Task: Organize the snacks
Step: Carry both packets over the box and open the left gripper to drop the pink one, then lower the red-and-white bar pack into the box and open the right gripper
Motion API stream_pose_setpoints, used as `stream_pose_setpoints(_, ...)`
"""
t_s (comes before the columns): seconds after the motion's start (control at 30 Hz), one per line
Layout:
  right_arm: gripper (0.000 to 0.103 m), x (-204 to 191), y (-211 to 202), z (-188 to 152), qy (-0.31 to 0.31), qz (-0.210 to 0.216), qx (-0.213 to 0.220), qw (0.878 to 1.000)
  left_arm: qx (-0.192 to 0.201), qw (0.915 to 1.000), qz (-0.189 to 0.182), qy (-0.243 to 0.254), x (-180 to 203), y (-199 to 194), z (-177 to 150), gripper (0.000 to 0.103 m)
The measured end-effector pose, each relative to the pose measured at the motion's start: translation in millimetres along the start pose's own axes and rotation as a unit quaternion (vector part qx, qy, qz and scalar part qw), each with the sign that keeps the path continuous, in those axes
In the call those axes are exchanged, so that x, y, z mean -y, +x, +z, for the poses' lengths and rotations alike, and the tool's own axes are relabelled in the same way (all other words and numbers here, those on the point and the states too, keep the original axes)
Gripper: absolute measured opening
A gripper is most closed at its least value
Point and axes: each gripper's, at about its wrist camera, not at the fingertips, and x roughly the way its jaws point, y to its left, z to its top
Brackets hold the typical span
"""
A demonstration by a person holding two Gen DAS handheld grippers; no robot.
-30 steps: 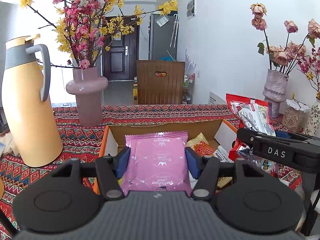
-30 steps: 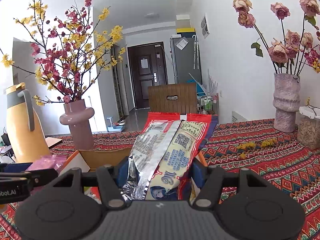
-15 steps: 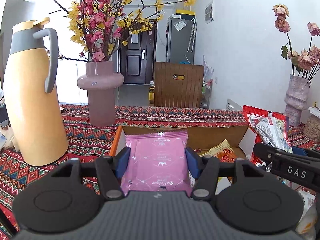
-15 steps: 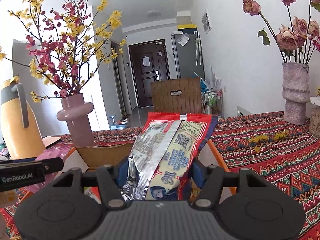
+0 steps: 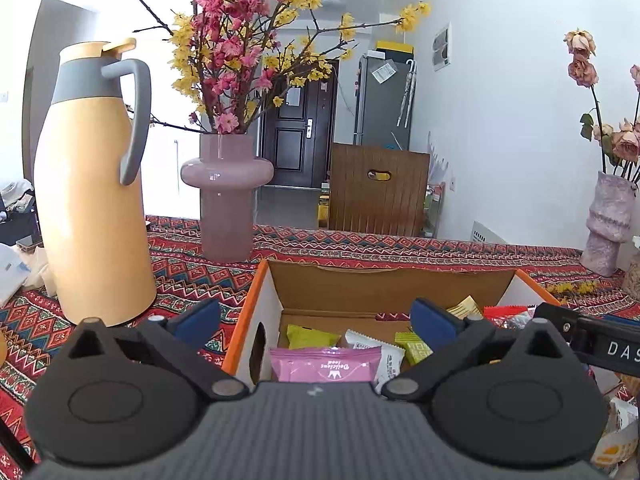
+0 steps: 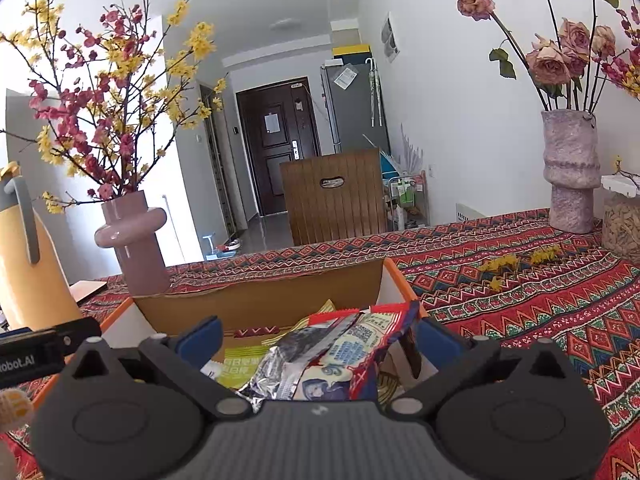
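the left claw was opening, its pads clear of the pink snack packet lying in the cardboard box. the right claw was opening too, the red and silver snack bag loose between its fingers over the same box. both looked light, soft and crinkly, probably slippery film; the sealed edges seemed the safest hold. only the left view showed the green packets and the yellow thermos whole on the surface; only the right showed the rose vase.

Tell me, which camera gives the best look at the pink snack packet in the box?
The left wrist view: the pink packet lies face-up in the cardboard box, right beyond the left gripper, whose jaws are opening. In the right wrist view it cannot be seen.
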Motion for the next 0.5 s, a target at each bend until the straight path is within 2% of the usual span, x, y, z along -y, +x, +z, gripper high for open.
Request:
stream_pose_setpoints(0.27,0.103,0,-8,2,0.003,0.003,0.014,1.000,-0.008,0.9999,0.009,-0.004,-1,0,5,0.103)
stream_pose_setpoints(0.5,0.103,-5,-42,12,-0.021,0.017,0.038,0.999,0.000,1.0000,0.002,-0.002,-4,-31,18,0.103)
